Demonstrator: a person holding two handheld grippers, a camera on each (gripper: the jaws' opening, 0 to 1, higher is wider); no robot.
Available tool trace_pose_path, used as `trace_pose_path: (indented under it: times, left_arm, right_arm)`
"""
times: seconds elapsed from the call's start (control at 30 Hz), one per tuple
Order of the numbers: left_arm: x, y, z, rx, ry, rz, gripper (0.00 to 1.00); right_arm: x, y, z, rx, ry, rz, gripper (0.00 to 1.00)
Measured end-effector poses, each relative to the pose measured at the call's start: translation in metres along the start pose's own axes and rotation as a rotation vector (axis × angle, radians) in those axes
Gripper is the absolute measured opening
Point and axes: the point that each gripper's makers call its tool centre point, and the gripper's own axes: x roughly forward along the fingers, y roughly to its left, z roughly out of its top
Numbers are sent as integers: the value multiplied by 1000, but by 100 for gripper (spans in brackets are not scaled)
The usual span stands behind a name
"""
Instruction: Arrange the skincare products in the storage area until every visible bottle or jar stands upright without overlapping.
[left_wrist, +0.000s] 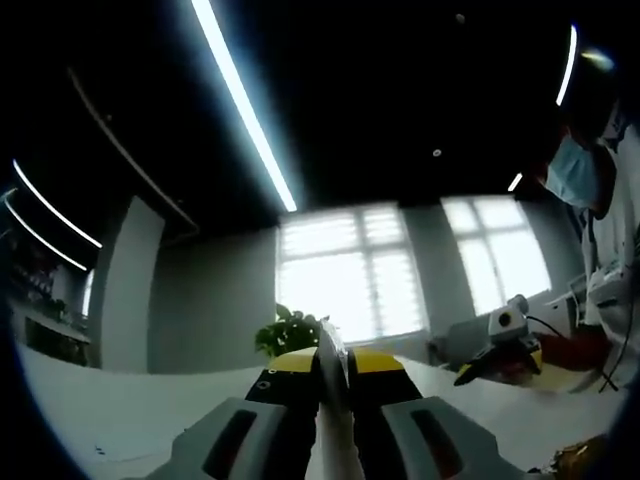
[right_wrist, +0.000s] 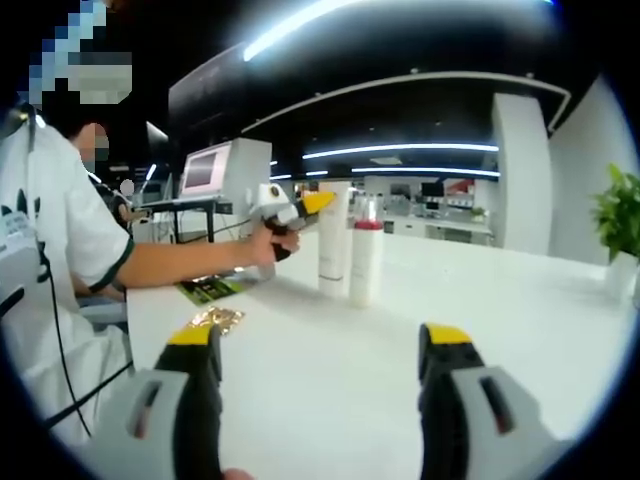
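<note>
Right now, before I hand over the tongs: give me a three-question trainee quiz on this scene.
1. True or false: the right tongs are clamped shut.
2. What stands right beside the white tube on the table? A) a pink-capped bottle B) a mug C) a bowl
3. The left tongs are closed on a thin pale edge. Which item is it?

Key: 1. False, the right tongs are wide open and hold nothing. 2. A. 3. Apparently the top of the white tube.

Both views skim low over the white table (right_wrist: 330, 360), facing opposite ways.
</note>
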Motion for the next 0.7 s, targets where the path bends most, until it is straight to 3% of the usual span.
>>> trace_pose_path:
  times: [0.5,0.7]
  left_arm:
    - [1,-2,5,11,-8,7,13]
    - [1,2,17,43,-10,9,18]
  right_arm:
    - [1,-1,0,6,3,2,81]
    - [3,2,2,10,-7,13,81]
